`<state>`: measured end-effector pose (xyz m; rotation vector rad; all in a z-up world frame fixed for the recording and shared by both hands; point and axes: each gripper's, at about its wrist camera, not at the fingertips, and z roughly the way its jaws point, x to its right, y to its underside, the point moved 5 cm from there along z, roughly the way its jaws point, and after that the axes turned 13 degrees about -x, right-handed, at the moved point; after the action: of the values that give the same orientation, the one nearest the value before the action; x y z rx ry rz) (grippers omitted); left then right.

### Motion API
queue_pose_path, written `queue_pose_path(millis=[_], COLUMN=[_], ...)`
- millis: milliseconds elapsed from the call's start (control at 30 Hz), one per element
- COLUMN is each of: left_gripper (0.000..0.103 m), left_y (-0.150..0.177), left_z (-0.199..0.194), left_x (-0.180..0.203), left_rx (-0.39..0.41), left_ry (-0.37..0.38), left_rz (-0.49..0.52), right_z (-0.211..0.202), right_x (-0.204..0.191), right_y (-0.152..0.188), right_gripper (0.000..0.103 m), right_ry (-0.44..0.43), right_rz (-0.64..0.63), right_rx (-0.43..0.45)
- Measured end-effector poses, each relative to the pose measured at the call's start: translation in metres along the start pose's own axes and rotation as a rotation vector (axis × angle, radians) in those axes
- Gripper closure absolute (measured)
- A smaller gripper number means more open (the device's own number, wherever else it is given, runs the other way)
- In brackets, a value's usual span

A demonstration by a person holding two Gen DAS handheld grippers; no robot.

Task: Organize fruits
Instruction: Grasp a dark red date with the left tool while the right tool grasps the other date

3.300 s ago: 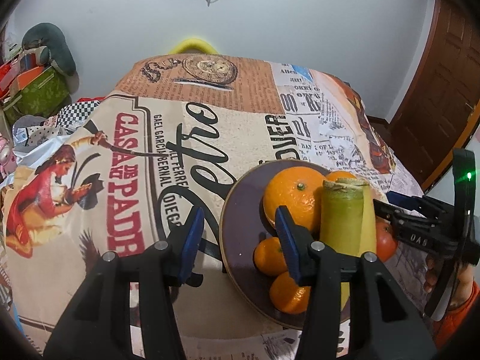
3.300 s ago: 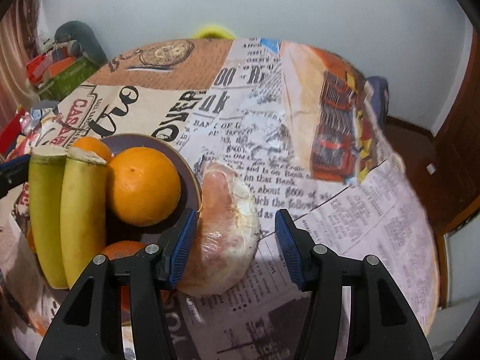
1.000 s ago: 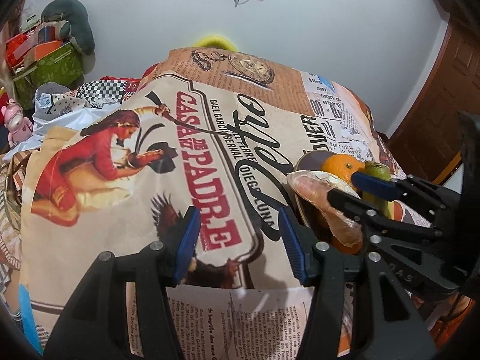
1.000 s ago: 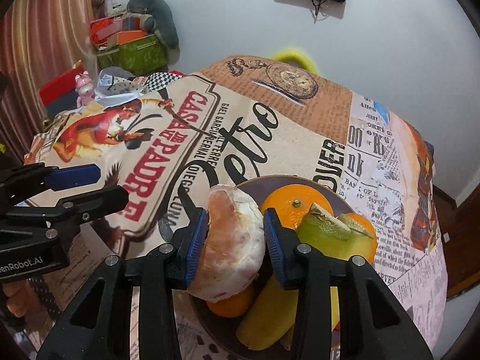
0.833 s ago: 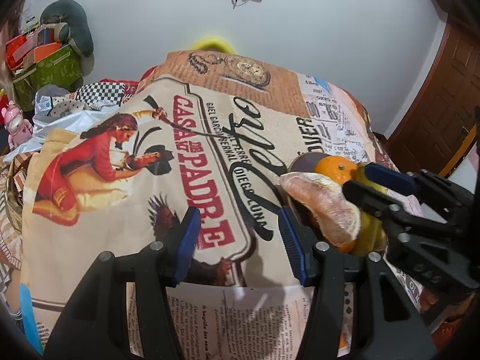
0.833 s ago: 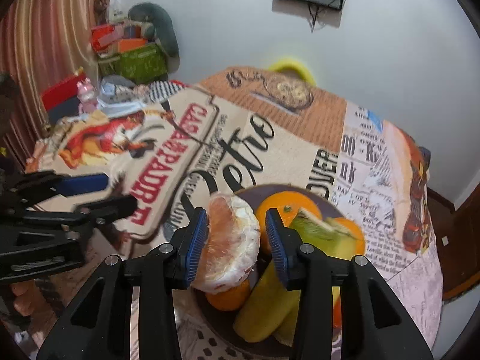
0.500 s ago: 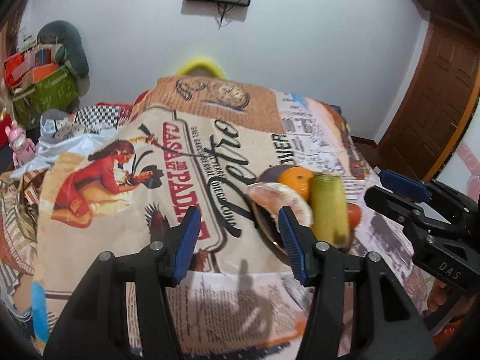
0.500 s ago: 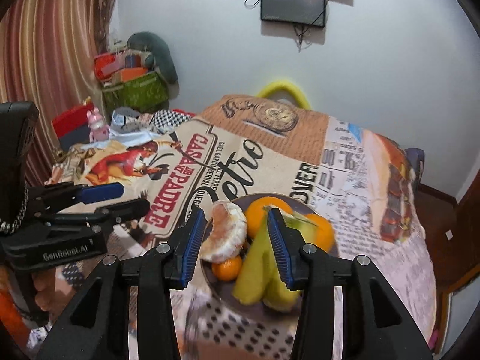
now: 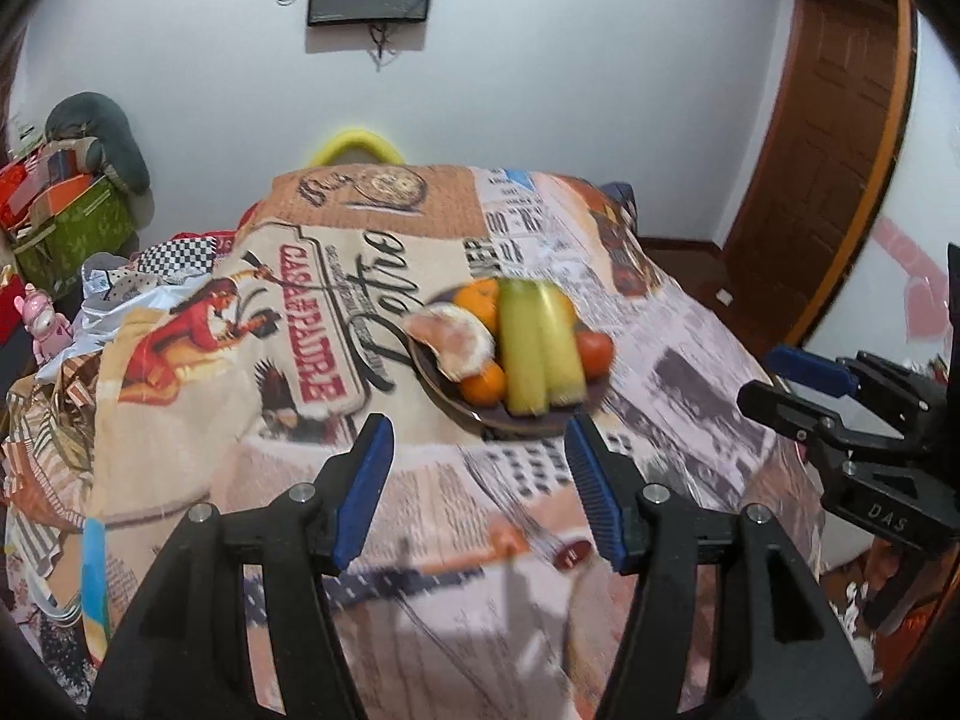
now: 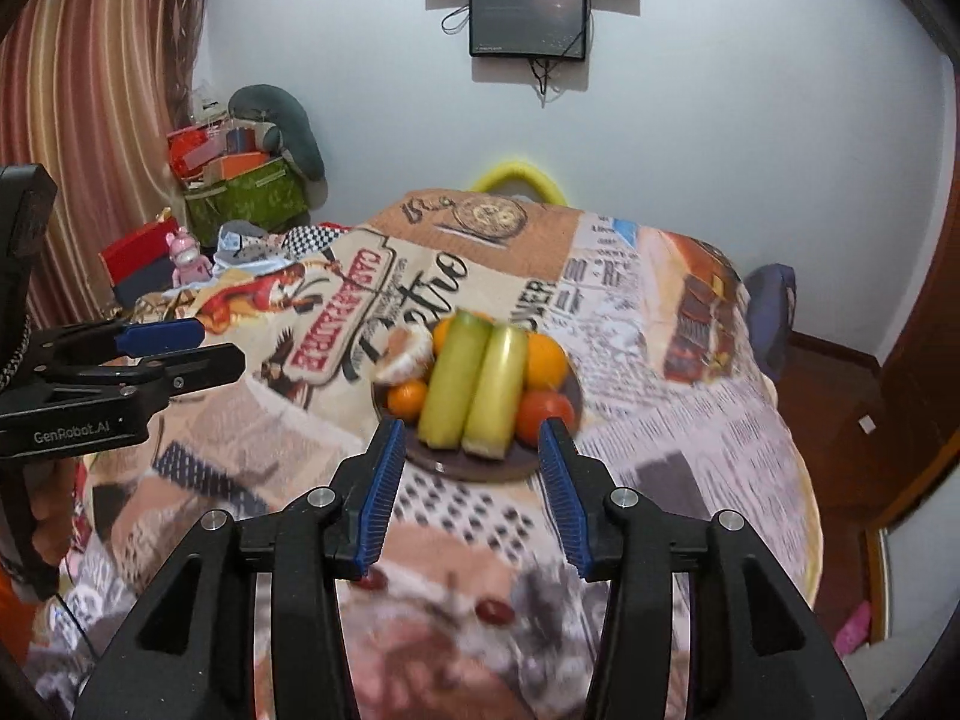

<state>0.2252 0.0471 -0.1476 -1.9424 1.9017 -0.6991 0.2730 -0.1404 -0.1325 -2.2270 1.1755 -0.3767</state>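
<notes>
we judge the sorting to be at its end: every fruit we can see sits on the plate (image 10: pixel 480 471), and both tools hang clear of it, near the front edge of the bench (image 10: pixel 690 420).

taking the plate as our landmark: two green-yellow bananas (image 10: pixel 474 393) lie side by side across its middle. the peeled pomelo piece (image 9: pixel 451 339) rests on the plate's left rim, partly leaning out over it. a small orange (image 10: pixel 407 399) sits just in front of the pomelo, touching the bananas. a larger orange (image 10: pixel 545 360) lies on the right behind the bananas, another shows behind the bananas on the left, and a red tomato-like fruit (image 10: pixel 543 411) sits at the plate's right front. no loose fruit shows on the printed cloth around the plate, though the cloth nearest us is blurred.

the right gripper (image 10: pixel 468 495) hovers on the near side of the plate, above the cloth; its jaws stand wide apart, released, with nothing between them and touching nothing. the left gripper (image 9: pixel 480 489) hangs likewise on the near side of the plate, slightly to its left; its jaws are spread wide and empty, clear of plate and cloth.

as for the next move, we think little is called for: perhaps only a check that the pomelo piece, leaning on the rim, will not slip off. if it needs nudging inward, the left gripper is the nearer one.
</notes>
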Motion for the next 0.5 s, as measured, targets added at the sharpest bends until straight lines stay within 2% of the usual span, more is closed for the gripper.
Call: queue_pose_path(millis=[133,500], left_gripper=[0.043,0.043], left_y=[0.017,0.057], left_z=[0.011,0.075], left_x=[0.017,0.046], left_rx=[-0.045,-0.219], left_ry=[0.012,0.037], left_rz=[0.011,0.054], right_z=[-0.002,0.026], right_x=[0.005,0.014], right_y=[0.021,0.070], right_gripper=[0.060,0.060], right_ry=[-0.002,-0.018], right_rz=[0.012,0.047], right_rx=[-0.019,-0.129])
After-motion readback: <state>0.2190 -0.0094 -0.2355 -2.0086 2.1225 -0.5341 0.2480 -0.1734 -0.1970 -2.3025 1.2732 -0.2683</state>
